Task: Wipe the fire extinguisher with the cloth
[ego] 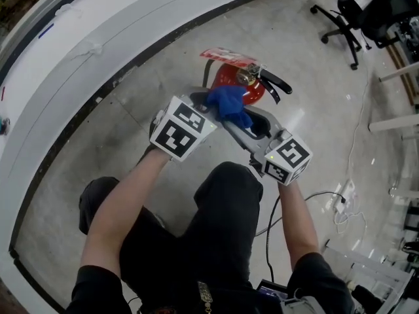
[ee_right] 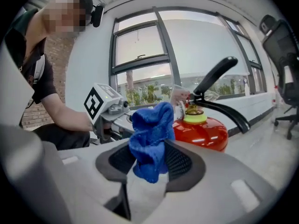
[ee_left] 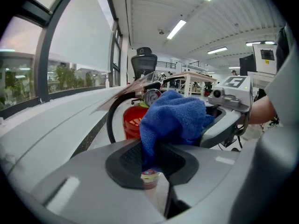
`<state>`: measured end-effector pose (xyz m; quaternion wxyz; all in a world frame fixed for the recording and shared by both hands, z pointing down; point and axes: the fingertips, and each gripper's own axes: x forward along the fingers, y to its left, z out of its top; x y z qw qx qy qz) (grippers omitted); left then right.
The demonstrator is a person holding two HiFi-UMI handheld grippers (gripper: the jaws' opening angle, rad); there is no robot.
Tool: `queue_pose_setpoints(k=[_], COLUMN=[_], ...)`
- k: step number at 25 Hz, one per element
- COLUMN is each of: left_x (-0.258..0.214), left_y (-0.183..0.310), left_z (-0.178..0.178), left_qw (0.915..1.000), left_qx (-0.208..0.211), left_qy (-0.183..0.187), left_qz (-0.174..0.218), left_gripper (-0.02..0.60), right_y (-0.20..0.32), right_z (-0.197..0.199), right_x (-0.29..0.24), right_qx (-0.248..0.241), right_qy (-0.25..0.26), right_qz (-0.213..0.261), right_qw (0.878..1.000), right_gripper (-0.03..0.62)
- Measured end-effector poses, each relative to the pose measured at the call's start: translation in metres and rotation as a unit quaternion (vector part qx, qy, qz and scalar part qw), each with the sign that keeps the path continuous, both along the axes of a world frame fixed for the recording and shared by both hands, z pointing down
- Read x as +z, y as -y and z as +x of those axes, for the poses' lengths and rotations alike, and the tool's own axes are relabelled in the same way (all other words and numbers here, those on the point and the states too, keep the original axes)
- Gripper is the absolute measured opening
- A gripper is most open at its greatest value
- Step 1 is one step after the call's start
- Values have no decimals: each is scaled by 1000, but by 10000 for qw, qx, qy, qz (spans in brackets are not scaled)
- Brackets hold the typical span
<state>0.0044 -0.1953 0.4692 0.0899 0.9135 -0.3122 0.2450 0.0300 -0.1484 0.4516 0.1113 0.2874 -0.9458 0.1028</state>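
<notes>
Blue cloth [ego: 229, 105] shared by 2 grippers, right at the fire extinguisher [ego: 226, 77]

My left gripper [ee_left: 150, 162] pinches the cloth. My right gripper [ee_right: 148, 164] has its jaws spread, with a fold hanging loose between them. I'd back the right one off first, then press the cloth flat on the fire extinguisher, which stands just past both tips.

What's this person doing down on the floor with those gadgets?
A person is down on the floor by a red fire extinguisher, a hand-held gripper in each hand. The left hand-held gripper pinches a blue cloth close by the extinguisher's top; the right hand-held gripper has its jaws apart around the same cloth.
</notes>
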Motion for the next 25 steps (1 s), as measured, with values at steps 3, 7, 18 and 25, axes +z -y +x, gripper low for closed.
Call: queue_pose_setpoints(k=[3,7,18,25], left_x=[2,2,2,10], left_y=[8,30,92,86], left_z=[-8,-22,-26,-27], left_qw=[9997,9987,9956,9954], left_qx=[-156,-488,-880,-899], left_qy=[143,72,-236,-304], left_qz=[87,90,198,133], left_gripper=[63,61,58,55], right_y=[-1,-9,-29,-34], right_z=[8,20,37,46], right_x=[-6,-13,-19,-7], right_qx=[193,336,641,677], right_qy=[-56,-169,-536,-579], right_qz=[19,-26,-90,-178], right_qw=[9998,9993,9965,9959], right_gripper=[169,169,169,169])
